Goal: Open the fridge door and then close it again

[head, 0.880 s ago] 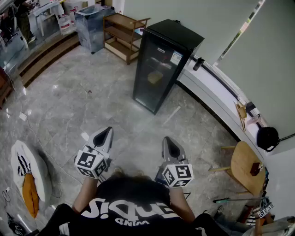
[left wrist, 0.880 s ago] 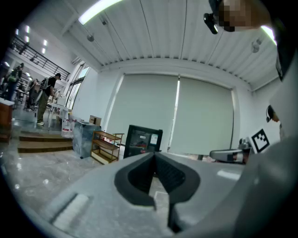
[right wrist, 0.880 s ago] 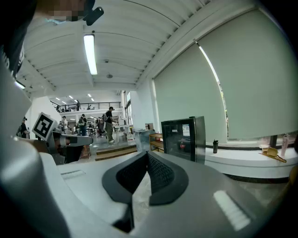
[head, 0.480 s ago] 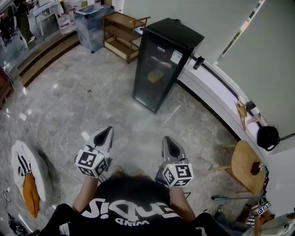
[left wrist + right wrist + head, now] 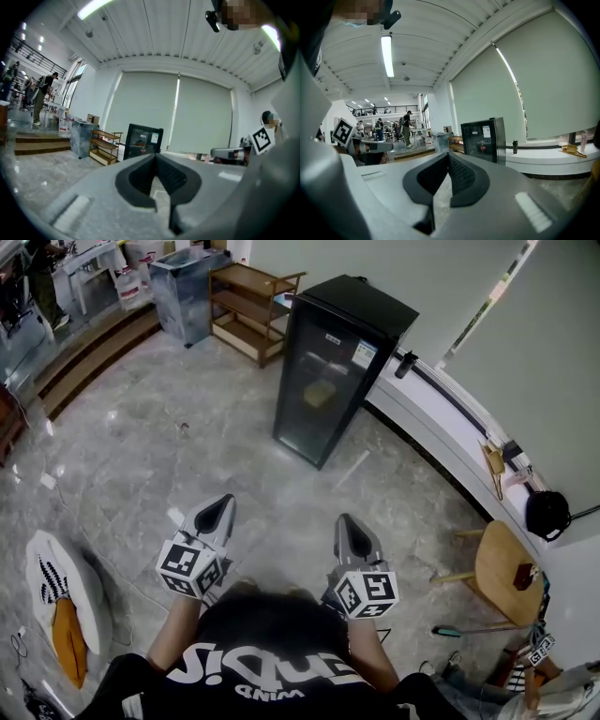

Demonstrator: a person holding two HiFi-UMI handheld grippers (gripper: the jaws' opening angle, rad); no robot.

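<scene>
Little has moved since the earlier frame: in the head view the fridge (image 5: 342, 362) and the floor have shifted only slightly, and both grippers keep much the same place, well short of the fridge; the fridge stands upright against the wall with its dark glass door closed, and a wooden shelf (image 5: 253, 301) stands just left of it; the left gripper (image 5: 223, 504) and the right gripper (image 5: 345, 521) are side by side in front of the person, both aimed toward the fridge and well apart from it across bare floor.

In the left gripper view the left gripper (image 5: 156, 157) has its jaws pressed together at the tips with nothing between them; the fridge (image 5: 143, 139) shows beyond them, slightly left of the tips, door closed.

In the right gripper view the right gripper (image 5: 447, 157) is likewise closed tip to tip and empty; the fridge (image 5: 483, 133) stands beyond and to the right of its tips.
</scene>
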